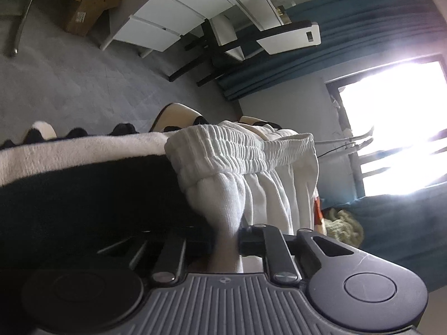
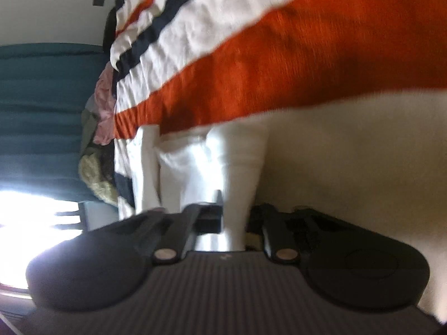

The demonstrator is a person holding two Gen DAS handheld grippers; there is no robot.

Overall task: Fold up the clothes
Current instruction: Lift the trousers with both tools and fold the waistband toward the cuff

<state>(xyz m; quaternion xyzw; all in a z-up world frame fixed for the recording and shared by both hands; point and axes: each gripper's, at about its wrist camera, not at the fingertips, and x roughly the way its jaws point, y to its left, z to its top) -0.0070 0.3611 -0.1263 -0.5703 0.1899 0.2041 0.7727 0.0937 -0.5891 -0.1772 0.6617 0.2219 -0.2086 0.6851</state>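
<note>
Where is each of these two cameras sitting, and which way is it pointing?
Left wrist view: sits on the left gripper, rolled sideways, looking along its fingers at the white garment it pinches, with the room's window beyond.
Right wrist view: sits on the right gripper, looking along its fingers at white fabric it pinches, against a striped blanket.
Shared: the same white garment seems held in both; no hand shows.

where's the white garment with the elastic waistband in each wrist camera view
Left wrist: the white garment fills the centre, ribbed waistband across the top, fabric pinched in the left gripper jaws.
Right wrist: white cloth at centre, pinched by the right gripper; no waistband visible.
Shared landmark: the teal curtain.
</note>
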